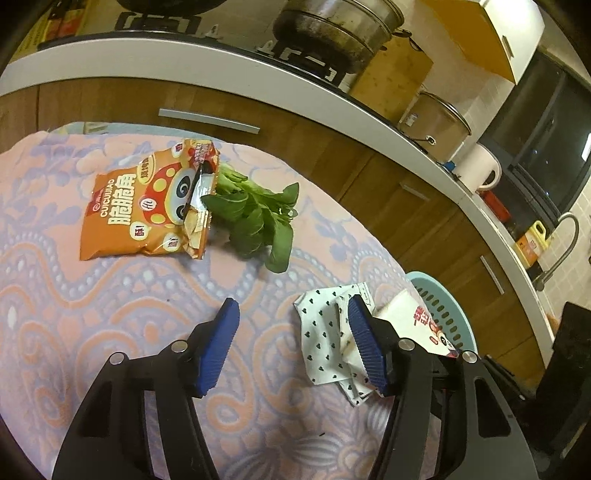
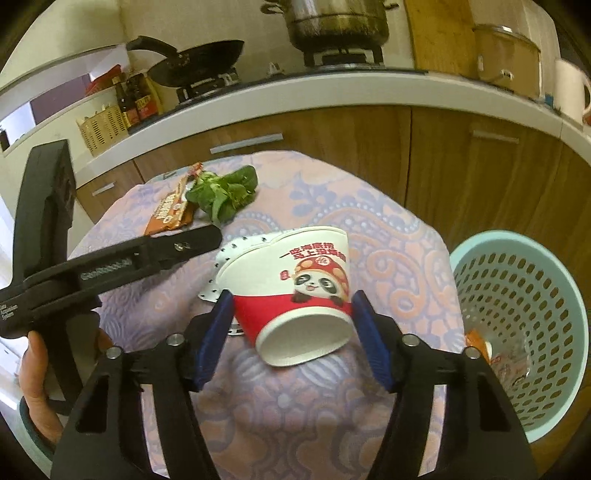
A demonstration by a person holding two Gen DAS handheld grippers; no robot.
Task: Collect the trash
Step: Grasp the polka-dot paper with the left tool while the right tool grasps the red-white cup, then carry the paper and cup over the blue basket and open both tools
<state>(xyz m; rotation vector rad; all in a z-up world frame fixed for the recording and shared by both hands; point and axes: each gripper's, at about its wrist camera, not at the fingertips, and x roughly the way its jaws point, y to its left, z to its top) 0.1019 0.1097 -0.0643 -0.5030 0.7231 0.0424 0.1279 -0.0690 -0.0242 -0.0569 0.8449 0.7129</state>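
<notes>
A paper cup [image 2: 295,291] with a panda print lies on its side on the patterned cloth, its base toward me. My right gripper [image 2: 291,306] is open, its blue pads on either side of the cup's base. A white heart-print wrapper [image 1: 325,336] lies next to the cup [image 1: 417,317]. My left gripper [image 1: 293,314] is open and empty above the cloth, its right pad over the wrapper. An orange snack bag [image 1: 147,206] and green leaves [image 1: 255,218] lie at the far side; both show in the right wrist view, bag [image 2: 170,214], leaves [image 2: 225,194].
A teal perforated basket [image 2: 517,325] stands right of the table with some trash inside; it also shows in the left wrist view [image 1: 443,310]. A kitchen counter [image 2: 332,92] with a pot [image 2: 336,22], a pan [image 2: 199,59] and wooden cabinets runs behind.
</notes>
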